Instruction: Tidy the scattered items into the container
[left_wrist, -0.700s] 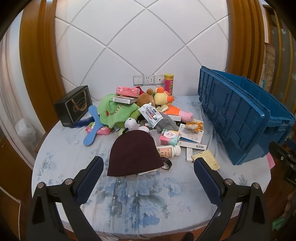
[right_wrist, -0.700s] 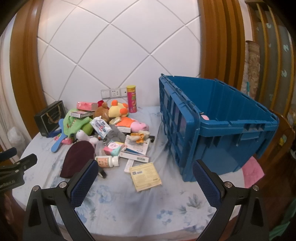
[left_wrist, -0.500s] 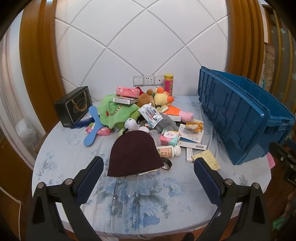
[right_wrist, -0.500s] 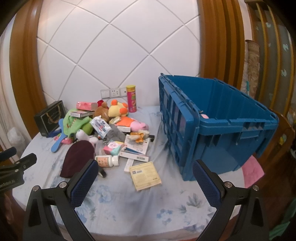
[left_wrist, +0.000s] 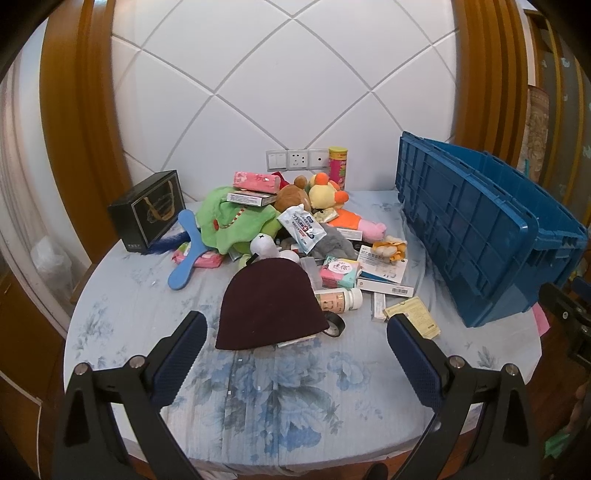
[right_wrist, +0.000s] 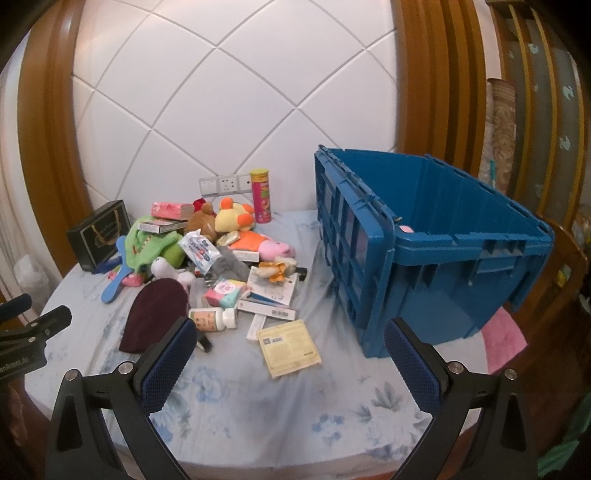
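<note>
A heap of scattered items lies on a round table with a blue flowered cloth (left_wrist: 280, 391): a dark maroon beanie (left_wrist: 267, 304) nearest me, a white pill bottle (left_wrist: 338, 300), a yellow packet (right_wrist: 290, 347), plush toys (left_wrist: 240, 221) and small boxes. The big blue crate (right_wrist: 424, 254) stands open at the right. My left gripper (left_wrist: 293, 332) hovers open just short of the beanie. My right gripper (right_wrist: 288, 345) hangs open above the yellow packet, nothing between its fingers.
A black gift box (left_wrist: 149, 210) stands at the table's far left, and a pink-and-yellow tube can (left_wrist: 338, 168) against the white padded wall. A pink cushion (right_wrist: 504, 339) sits right of the crate. The left gripper's tip (right_wrist: 35, 325) shows at the right wrist view's left edge.
</note>
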